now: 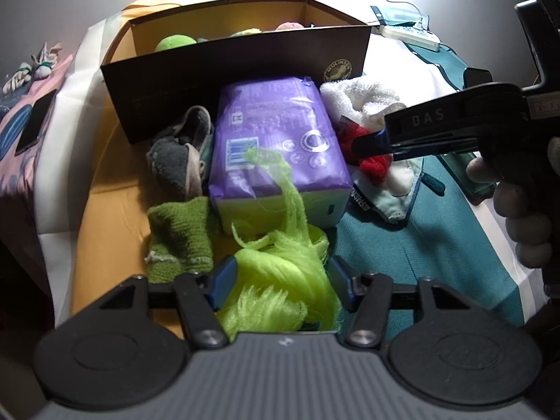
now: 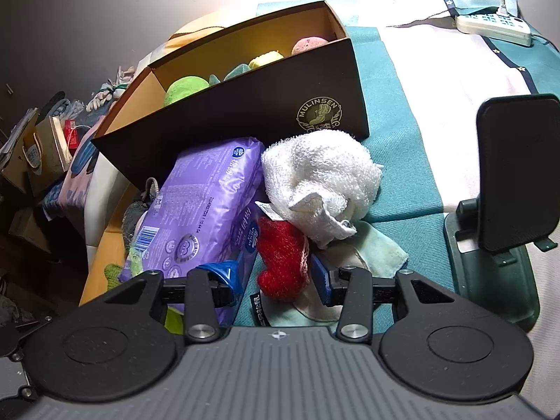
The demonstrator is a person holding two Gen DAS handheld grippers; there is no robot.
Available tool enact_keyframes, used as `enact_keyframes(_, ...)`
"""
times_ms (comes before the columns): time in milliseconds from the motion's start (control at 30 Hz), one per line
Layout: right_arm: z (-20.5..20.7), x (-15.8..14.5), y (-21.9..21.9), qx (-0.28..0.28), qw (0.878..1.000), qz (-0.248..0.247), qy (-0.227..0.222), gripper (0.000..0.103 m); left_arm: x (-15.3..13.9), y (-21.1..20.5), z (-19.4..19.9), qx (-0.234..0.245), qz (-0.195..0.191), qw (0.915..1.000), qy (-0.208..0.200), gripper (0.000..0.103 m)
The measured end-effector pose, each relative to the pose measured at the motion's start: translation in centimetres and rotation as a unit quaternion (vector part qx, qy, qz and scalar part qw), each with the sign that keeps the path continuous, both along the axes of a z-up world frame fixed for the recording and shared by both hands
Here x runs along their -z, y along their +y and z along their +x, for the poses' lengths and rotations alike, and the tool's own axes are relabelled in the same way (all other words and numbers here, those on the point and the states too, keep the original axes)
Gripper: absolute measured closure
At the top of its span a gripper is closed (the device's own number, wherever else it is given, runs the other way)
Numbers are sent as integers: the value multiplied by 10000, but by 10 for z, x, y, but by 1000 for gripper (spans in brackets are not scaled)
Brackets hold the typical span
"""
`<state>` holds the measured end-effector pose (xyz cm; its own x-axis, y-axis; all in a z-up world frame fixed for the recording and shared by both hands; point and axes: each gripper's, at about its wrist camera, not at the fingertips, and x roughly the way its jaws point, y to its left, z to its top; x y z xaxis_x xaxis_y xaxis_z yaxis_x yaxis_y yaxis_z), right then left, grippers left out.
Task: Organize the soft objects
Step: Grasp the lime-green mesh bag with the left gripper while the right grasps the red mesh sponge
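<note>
We've got the dark box [image 2: 245, 105] at the back, open top, already holding a few soft pieces; its long front wall runs across both views and is the edge to clear. In front of it lies the purple pack [image 1: 276, 140], long axis pointing from us toward the box, with socks on its left and the white towel [image 2: 315, 175] on its right, touching. Our left gripper [image 1: 276, 280] sits low over the neon-green mesh [image 1: 280, 273]; the bundle fills the gap between partly spread jaws, but we can't tell if the pads actually press it, and a loose strand trails up over the pack. Our right gripper [image 2: 276, 276] has jaws apart around the red scrubber [image 2: 283, 259], which lies dead ahead between towel and pack; pads look just beside it, not squeezing. The right hand looks nearer its target. Open room is on the teal cloth [image 2: 402, 182] to the right; the left side is crowded.
</note>
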<state>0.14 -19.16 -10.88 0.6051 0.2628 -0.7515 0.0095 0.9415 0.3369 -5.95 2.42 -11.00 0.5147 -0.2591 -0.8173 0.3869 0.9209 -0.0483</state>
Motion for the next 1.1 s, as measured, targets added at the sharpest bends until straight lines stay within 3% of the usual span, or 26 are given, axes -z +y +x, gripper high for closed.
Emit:
enact_keyframes(100, 5, 6, 0, 45, 10000, -11, 49, 78, 0, 2, 1, 11, -33, 10000, 2, 48)
enact_keyframes(200, 7, 11, -2, 46, 9999, 29, 114, 80, -1, 3, 1, 50, -74, 10000, -27, 58)
enact_keyframes(333, 5, 8, -3, -78, 9999, 148, 12, 89, -8, 5, 0, 158, -229, 9996, -30, 75)
enact_keyframes(500, 1, 2, -4, -208, 9996, 175, -105, 100, -15, 8, -2, 264, -412, 9988, 20, 83)
enact_keyframes(933, -23, -5, -26, -174, 9983, 546, -45, 103, -48, 21, -2, 351, -1127, 9930, -2, 86)
enact_keyframes(967, -22, -6, -27, -99, 9986, 513, -81, 97, -49, 21, -1, 342, -1187, 9923, 5, 86)
enact_keyframes(1100, -11, -8, -24, -34, 9989, 443, -172, 96, -53, 22, 4, 288, -1373, 9901, 25, 86)
